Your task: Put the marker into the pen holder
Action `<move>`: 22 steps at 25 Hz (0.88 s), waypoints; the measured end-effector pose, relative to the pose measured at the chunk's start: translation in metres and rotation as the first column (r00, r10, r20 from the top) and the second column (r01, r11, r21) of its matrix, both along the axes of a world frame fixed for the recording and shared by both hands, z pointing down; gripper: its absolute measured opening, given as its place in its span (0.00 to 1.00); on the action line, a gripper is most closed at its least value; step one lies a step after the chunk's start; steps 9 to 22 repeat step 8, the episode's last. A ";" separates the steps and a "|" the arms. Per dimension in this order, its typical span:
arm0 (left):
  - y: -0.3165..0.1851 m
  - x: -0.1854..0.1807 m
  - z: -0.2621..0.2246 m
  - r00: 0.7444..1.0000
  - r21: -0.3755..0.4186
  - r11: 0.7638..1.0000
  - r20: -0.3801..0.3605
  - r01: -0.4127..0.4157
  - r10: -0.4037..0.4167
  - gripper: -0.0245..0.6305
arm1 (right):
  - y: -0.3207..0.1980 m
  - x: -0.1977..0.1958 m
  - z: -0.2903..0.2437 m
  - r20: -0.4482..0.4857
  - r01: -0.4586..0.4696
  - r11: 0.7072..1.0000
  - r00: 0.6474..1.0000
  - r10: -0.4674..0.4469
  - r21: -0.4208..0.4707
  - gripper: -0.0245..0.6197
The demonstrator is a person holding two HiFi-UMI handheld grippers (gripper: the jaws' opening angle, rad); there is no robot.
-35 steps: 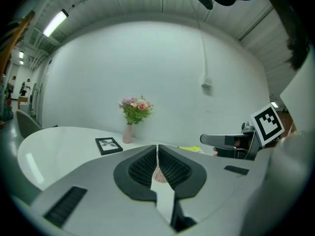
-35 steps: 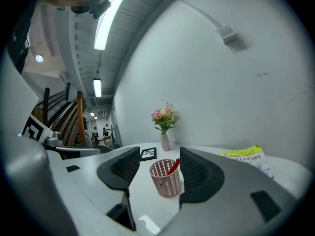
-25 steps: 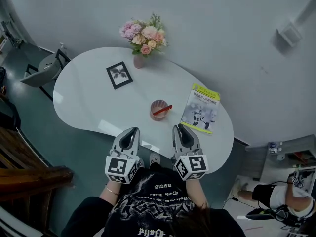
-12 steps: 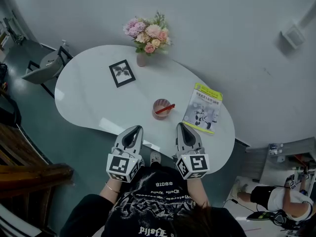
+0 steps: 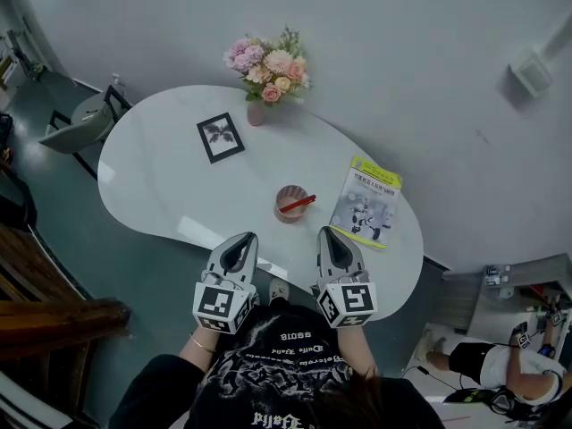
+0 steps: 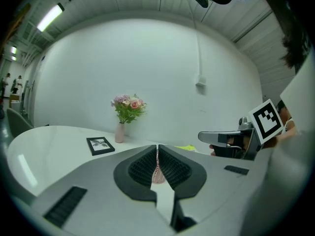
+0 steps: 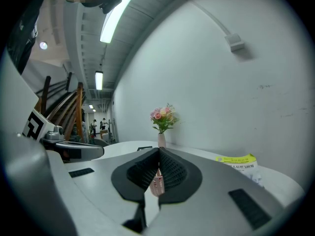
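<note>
A pink mesh pen holder (image 5: 288, 206) stands on the white table (image 5: 161, 186) near its front middle. A red marker (image 5: 298, 203) rests in it, tilted, with one end over the right rim. Both grippers hover side by side at the near table edge, short of the holder. My left gripper (image 5: 243, 237) is shut with nothing between its pads, and so is my right gripper (image 5: 324, 231). The left gripper view shows its jaws (image 6: 157, 146) meeting, with the holder (image 6: 158, 175) behind the gap. The right gripper view shows the same: closed jaws (image 7: 159, 150) and the holder (image 7: 157, 186) beyond.
A vase of pink flowers (image 5: 265, 68) stands at the table's far edge, with a black picture frame (image 5: 220, 137) lying left of centre. A yellow booklet (image 5: 366, 202) lies right of the holder. A grey chair (image 5: 80, 123) stands off the table's left end.
Both grippers keep their places at the near table edge. Only the head view has drifted slightly.
</note>
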State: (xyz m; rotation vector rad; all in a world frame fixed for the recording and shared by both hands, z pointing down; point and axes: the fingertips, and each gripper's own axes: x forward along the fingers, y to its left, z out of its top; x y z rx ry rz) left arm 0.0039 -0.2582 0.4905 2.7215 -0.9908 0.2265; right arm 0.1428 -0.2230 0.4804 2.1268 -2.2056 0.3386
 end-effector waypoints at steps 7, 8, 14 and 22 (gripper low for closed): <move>-0.002 0.002 0.002 1.000 0.007 1.000 -0.002 -0.005 0.005 0.08 | -0.003 -0.001 0.003 -0.019 0.010 1.000 1.000 -0.010 -0.014 0.08; -0.002 0.002 0.002 1.000 0.006 1.000 -0.001 -0.004 0.004 0.08 | -0.003 -0.001 0.004 -0.023 0.013 1.000 1.000 -0.013 -0.017 0.08; -0.002 0.002 0.002 1.000 0.006 1.000 -0.001 -0.004 0.004 0.08 | -0.003 -0.001 0.004 -0.023 0.013 1.000 1.000 -0.013 -0.017 0.08; -0.002 0.002 0.002 1.000 0.006 1.000 -0.001 -0.004 0.004 0.08 | -0.003 -0.001 0.004 -0.023 0.013 1.000 1.000 -0.013 -0.017 0.08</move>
